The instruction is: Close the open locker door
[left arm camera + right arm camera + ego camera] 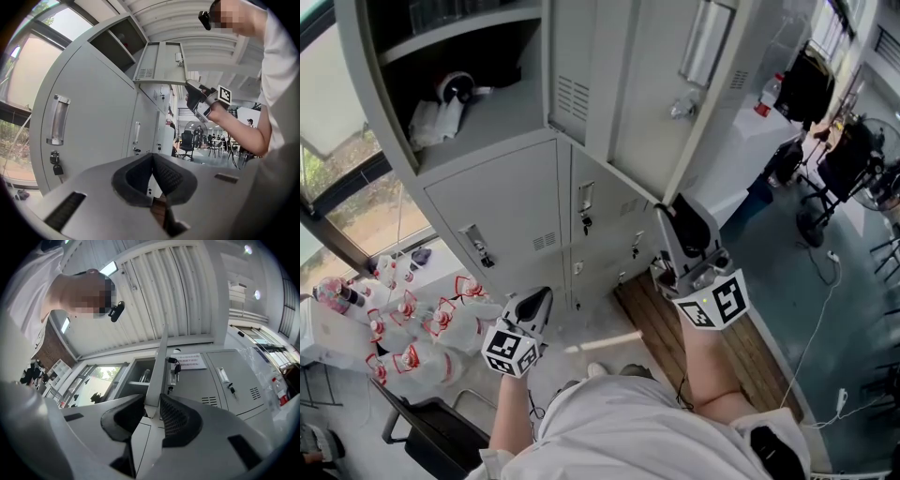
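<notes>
The grey locker door stands swung out from the upper row, its open compartment to the left. My right gripper is raised to the door's lower corner. In the right gripper view the door's thin edge runs between the pads, and the right gripper is shut on it. The left gripper view shows that door and the right gripper from below. My left gripper hangs low in front of the lower lockers, touching nothing. It is shut, with its pads meeting at the tips.
The lower locker doors are closed, and one has keys in its lock. Several plastic bottles lie on the floor at the left beside a chair. Office chairs and cables stand to the right. A tape roll sits in the open compartment.
</notes>
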